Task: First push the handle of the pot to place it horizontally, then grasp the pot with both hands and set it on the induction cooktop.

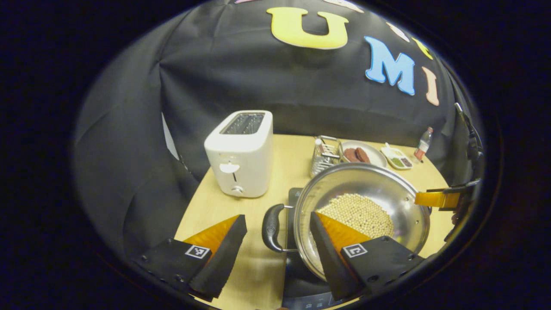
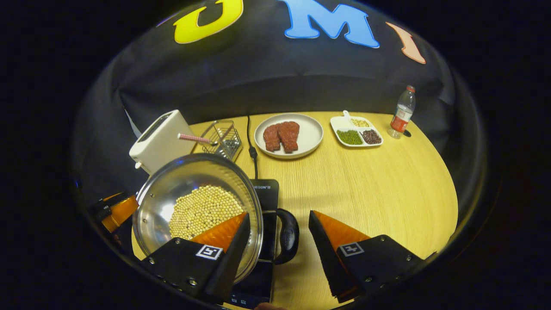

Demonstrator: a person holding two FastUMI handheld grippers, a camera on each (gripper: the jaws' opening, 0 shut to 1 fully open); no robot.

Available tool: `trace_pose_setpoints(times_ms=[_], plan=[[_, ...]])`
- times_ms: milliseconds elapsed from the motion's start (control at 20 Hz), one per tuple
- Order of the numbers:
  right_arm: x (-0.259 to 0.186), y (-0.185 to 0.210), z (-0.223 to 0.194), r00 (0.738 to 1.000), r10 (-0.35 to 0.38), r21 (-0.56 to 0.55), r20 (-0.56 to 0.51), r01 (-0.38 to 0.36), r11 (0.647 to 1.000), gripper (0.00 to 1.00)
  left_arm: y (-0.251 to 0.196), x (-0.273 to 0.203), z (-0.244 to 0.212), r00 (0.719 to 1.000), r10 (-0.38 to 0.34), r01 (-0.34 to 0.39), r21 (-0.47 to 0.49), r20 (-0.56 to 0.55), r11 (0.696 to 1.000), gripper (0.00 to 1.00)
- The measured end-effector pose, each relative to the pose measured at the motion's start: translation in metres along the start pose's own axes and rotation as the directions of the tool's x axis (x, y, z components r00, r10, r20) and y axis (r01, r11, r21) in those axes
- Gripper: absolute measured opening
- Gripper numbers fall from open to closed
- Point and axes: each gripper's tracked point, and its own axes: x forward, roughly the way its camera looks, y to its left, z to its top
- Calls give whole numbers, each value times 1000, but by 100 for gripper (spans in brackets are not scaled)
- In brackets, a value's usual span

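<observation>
Between the spread fingers of the left hand-held gripper [image 1: 277, 245] sits the pot's black loop handle [image 1: 273, 227], with one finger outside it over the table [image 1: 224, 206] and the other inside the rim, above the soybeans [image 1: 359, 214]. The right hand-held gripper [image 2: 279, 245] mirrors this: its fingers are parted around the opposite loop handle [image 2: 287, 236], one over the beans, one out over the wood. Neither pair presses on anything yet.

The steel pot [image 1: 366, 189] appears to rest on the black induction cooktop [image 2: 267, 192] just ahead of both grippers, so the job looks nearly finished, or the grip just about to be taken or let go; I cannot tell which.

If closing, bring both pairs of fingers in together and evenly, so the pot does not twist and the loose beans stay level. If withdrawing, back each hand straight out along its own fingers, clearing the rim before lifting. The toaster [image 1: 239, 150] stands beyond the left gripper's outer finger, well apart.
</observation>
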Motion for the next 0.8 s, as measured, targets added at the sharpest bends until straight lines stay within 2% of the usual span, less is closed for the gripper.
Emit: trace_pose_setpoints(times_ms=[200, 350, 500, 550, 600, 800], plan=[[-44, -17, 40, 987, 18, -22, 159, -15, 1000, 83, -14, -48, 51, 989, 32, -28, -32, 141, 999, 96], [-86, -37, 72, 962, 22, -42, 274, -11, 999, 90, -43, -97, 98, 965, 24, -22, -10, 261, 1000, 97], [-133, -64, 104, 921, 17, -39, 390, -2, 999, 91, -97, -141, 140, 932, -13, 12, 6, 363, 1000, 95], [-149, -78, 115, 904, 3, -37, 428, 15, 999, 95, -118, -155, 148, 917, -12, 5, 18, 398, 1000, 99], [-166, -90, 124, 886, -7, -36, 464, 27, 999, 98, -138, -167, 158, 902, -14, 0, 32, 431, 999, 98], [-224, -130, 144, 835, -13, -37, 550, 40, 998, 98, -231, -220, 186, 856, -57, 28, 65, 513, 998, 95]])
